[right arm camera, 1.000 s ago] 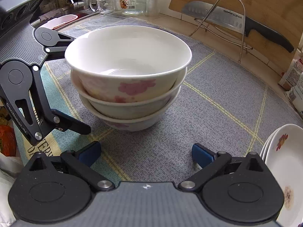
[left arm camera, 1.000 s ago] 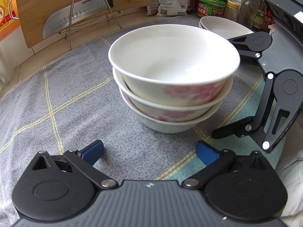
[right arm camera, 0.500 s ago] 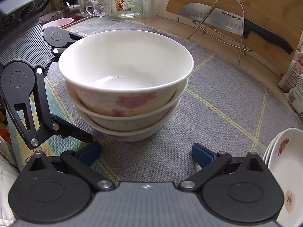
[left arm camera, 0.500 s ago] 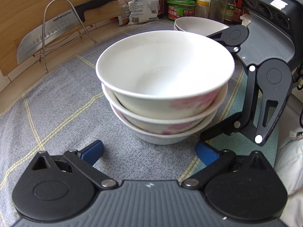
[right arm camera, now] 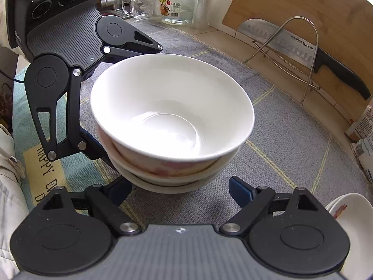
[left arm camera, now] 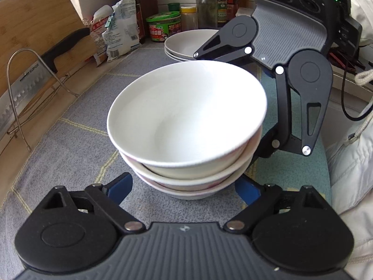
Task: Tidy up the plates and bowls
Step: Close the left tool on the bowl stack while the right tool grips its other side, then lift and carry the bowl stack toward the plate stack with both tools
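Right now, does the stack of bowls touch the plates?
Apart. The right wrist view shows bare mat between the stack of bowls and the plates.

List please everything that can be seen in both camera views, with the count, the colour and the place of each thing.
bowls: three, white with pink flowers, stacked at the mat's middle
mat: one, grey with yellow lines, covers the counter
plates: a small stack, count unclear, white, on the mat's far edge in the left view
knife: one, steel blade and black handle, on the wire rack
wire rack: one, metal, before the board
cutting board: one, wood, leaning at the back
glass jar: one, clear, behind the mat
glass mug: one, clear, beside the jar
left hand-held gripper: one, black with blue pads, jaws have just been closing around the stack's base
right hand-held gripper: same
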Available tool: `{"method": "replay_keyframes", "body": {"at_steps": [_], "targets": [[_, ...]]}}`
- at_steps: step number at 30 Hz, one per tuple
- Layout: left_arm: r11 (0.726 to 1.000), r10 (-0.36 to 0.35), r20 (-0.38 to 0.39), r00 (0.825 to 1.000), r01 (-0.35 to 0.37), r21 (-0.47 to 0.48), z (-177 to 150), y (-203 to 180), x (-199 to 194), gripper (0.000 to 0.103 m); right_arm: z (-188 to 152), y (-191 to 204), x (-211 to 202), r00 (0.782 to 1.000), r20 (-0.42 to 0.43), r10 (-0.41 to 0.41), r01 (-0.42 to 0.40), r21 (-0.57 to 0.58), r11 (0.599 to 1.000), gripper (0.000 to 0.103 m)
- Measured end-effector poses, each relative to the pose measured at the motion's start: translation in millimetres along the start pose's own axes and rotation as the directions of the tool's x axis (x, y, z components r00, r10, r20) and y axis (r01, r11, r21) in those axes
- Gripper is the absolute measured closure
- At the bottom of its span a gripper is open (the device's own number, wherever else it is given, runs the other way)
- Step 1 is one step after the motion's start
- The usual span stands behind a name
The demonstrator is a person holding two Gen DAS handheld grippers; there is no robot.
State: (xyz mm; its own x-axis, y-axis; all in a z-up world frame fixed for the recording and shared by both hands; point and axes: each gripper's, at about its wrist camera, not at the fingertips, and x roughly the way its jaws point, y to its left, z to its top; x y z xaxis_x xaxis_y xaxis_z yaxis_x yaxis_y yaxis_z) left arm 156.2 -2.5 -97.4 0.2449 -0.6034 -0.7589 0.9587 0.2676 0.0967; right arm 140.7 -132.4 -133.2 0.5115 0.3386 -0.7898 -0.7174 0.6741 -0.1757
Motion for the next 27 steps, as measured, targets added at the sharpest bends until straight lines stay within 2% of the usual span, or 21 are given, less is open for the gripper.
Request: {"method": "replay_keyframes", "body": {"at_steps": [2, 6, 10, 16, 27], "targets": [[0.999, -0.028, 0.003, 1.000, 0.028, 0.017, 2.1, 2.6, 1.0, 0.015, 1.6, 0.5, -0.3, 1.000, -0.007, 0.014, -0.014, -0.017, 1.000, 0.014], [0.995, -0.095, 0.004, 0.995, 0.095, 0.009, 2.7, 11.3, 4.8, 0.017, 3.6, -3.0, -0.8, 0.999, -0.014, 0.048, -0.048, -0.027, 0.998, 0.017], [0.991, -0.132, 0.005, 0.991, 0.132, 0.018, 2.1, 15.6, 9.1, 0.017, 6.8, -6.0, -1.6, 0.997, -0.017, 0.076, -0.077, -0.036, 0.996, 0.019], [0.988, -0.154, -0.003, 0.988, 0.154, 0.019, 2.8, 16.6, 4.4, 0.018, 9.9, -12.5, -7.5, 0.994, -0.010, 0.113, -0.113, -0.009, 0.994, 0.019], [0.984, -0.175, -0.013, 0.985, 0.175, 0.036, 4.5, 19.8, 8.1, 0.017, 12.1, -12.6, -7.4, 0.992, -0.004, 0.123, -0.123, -0.008, 0.992, 0.019]]}}
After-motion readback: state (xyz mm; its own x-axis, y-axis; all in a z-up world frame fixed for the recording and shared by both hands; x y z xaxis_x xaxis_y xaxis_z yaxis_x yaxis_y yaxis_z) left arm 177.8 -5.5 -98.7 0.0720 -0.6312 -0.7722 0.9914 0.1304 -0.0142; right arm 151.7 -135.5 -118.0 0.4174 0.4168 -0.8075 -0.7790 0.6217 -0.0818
